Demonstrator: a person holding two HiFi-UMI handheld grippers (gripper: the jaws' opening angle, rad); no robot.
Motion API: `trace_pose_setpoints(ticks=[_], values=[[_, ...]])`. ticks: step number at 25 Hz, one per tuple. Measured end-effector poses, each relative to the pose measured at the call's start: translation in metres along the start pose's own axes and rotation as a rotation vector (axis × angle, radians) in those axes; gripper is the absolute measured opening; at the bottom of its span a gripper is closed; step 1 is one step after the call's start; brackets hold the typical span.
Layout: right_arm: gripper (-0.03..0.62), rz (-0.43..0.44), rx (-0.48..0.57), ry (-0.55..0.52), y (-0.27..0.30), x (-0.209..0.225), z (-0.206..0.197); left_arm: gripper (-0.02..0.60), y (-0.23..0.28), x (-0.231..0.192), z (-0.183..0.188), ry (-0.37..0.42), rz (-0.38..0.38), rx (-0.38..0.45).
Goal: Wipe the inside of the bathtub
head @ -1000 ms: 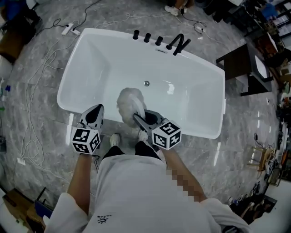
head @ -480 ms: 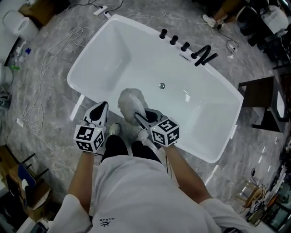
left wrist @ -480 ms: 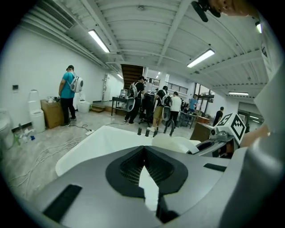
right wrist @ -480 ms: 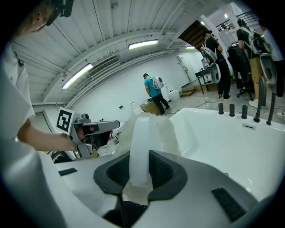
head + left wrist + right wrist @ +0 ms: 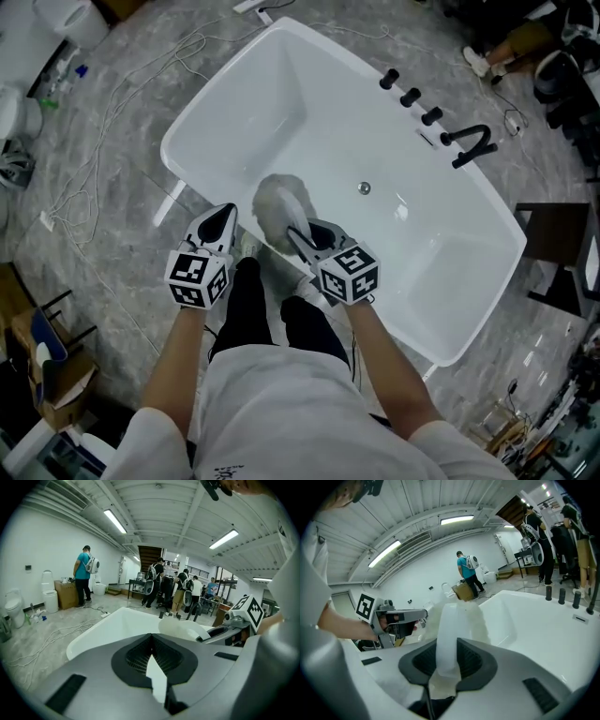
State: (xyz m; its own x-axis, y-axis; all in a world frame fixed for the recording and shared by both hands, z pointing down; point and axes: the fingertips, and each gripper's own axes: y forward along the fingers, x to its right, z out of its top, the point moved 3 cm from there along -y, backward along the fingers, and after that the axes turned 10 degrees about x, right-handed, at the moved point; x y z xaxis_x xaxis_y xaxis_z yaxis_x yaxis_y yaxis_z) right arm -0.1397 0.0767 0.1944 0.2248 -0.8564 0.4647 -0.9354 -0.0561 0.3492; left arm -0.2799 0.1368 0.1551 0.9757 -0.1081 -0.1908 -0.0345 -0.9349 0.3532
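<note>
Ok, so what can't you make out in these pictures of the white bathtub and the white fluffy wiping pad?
Whether the white fluffy wiping pad touches the white bathtub: head view, the pad hides its own underside.
Tub floor: left gripper view, the left gripper's grey body blocks it.
Dirt or water on the tub: every view, too small, lost in glare.

Bright, even light falls from long ceiling tubes (image 5: 115,521). The white bathtub (image 5: 309,103) carries small glare spots near its drain, and the polished grey floor (image 5: 112,187) shines faintly. Shadows are soft. Every view bends strongly toward the edges. Both gripper views have black corners and blurred foregrounds.
</note>
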Motion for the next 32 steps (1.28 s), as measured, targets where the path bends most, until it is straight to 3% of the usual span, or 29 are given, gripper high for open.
trace_pose_setpoints(ticks=[15, 32], values=[[0.097, 0.057, -0.126, 0.106, 0.187, 0.012, -0.041, 0.006, 0.034, -0.170, -0.047, -0.028, 0.045, -0.079], [0.097, 0.219, -0.227, 0.252, 0.337, 0.043, -0.089, 0.006, 0.073, -0.277, -0.093, -0.038, 0.118, -0.120]])
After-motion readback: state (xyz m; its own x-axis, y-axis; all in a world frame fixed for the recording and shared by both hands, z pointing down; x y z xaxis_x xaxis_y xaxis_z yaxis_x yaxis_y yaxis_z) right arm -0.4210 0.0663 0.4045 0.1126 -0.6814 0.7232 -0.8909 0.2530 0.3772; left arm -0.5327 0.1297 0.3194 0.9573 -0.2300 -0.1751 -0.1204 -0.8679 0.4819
